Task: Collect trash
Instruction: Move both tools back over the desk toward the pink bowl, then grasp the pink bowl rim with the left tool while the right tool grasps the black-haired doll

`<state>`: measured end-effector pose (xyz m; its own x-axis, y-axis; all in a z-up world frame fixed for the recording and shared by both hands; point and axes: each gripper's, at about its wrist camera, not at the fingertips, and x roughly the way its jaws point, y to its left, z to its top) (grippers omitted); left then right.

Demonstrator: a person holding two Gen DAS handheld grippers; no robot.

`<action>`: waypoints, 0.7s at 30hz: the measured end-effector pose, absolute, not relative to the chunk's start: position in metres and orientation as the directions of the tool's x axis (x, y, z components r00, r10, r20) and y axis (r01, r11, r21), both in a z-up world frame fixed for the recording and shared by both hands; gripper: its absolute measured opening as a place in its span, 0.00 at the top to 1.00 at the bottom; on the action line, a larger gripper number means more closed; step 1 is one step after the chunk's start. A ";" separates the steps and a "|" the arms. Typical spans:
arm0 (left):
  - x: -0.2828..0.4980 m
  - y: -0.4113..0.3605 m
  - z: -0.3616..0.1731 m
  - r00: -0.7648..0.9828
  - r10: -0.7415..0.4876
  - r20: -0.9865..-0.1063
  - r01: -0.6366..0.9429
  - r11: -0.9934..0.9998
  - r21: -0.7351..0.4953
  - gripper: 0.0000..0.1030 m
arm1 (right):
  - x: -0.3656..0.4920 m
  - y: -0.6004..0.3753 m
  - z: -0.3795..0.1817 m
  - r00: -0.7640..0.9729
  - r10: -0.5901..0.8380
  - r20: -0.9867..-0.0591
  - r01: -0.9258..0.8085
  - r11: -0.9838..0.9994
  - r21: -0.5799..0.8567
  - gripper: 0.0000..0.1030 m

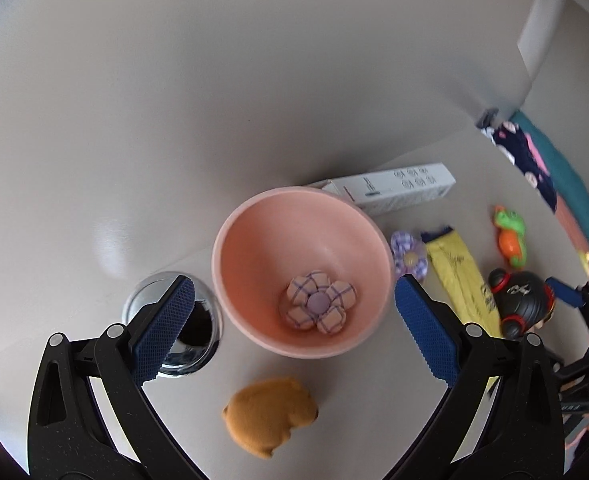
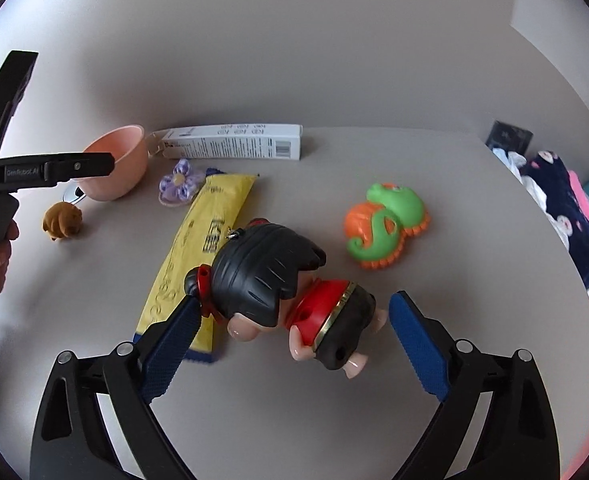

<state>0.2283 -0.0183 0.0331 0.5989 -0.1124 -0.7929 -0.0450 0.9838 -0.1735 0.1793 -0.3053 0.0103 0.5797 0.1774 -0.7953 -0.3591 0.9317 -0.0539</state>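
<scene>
Blue ribbed pads are noted on both claws. The right gripper is held with its jaws wide apart, nothing clamped; a doll figurine with black hair and a red collar lies on its side between the pads, apparently touched by neither. The straddle suggests a grasp being lined up, though that is a judgement only.

Partly under the doll's head, a yellow wrapper is laid flat on the grey table — the likeliest trash item, and awkward to pinch because it is thin and partly pinned. Beyond it, a purple fabric flower is set just beside the wrapper's far end. A white carton is placed along the wall behind, also a candidate for collection. A green-and-orange plastic toy is found to the right, well apart from the doll.

The left gripper is likewise spread open and empty, held above a pink bowl, which is judged to serve as the collecting vessel. One checked fabric flower already rests in its bottom. A shiny metal cup stands just left of the bowl, partly hidden behind the left pad. A mustard plush toy lies on the table nearer the camera — clear of the bowl.
</scene>
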 end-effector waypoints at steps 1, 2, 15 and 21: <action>0.230 -0.016 0.032 0.600 -0.121 -0.791 -0.059 0.979 -0.195 0.08 | 0.183 -0.305 0.010 0.577 0.185 -0.796 -0.369 0.928 -0.052 0.08; 0.231 -0.014 0.032 0.602 -0.134 -0.787 -0.068 0.974 -0.218 0.11 | 0.183 -0.304 0.011 0.574 0.189 -0.797 -0.380 0.923 -0.054 0.08; 0.237 0.013 0.023 0.552 -0.115 -0.826 -0.184 0.949 -0.255 0.62 | 0.195 -0.289 0.012 0.577 0.194 -0.794 -0.548 0.812 -0.200 0.08; 0.241 0.014 0.017 0.539 -0.105 -0.836 -0.189 0.952 -0.241 0.82 | 0.201 -0.281 0.000 0.542 0.195 -0.817 -0.597 0.774 -0.211 0.28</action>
<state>0.2407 0.0145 0.0166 0.5389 -0.1045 -0.8358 -0.1895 0.9518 -0.2412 0.2008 -0.2807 0.0003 0.5421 0.1948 -0.8174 -0.5965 0.7743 -0.2111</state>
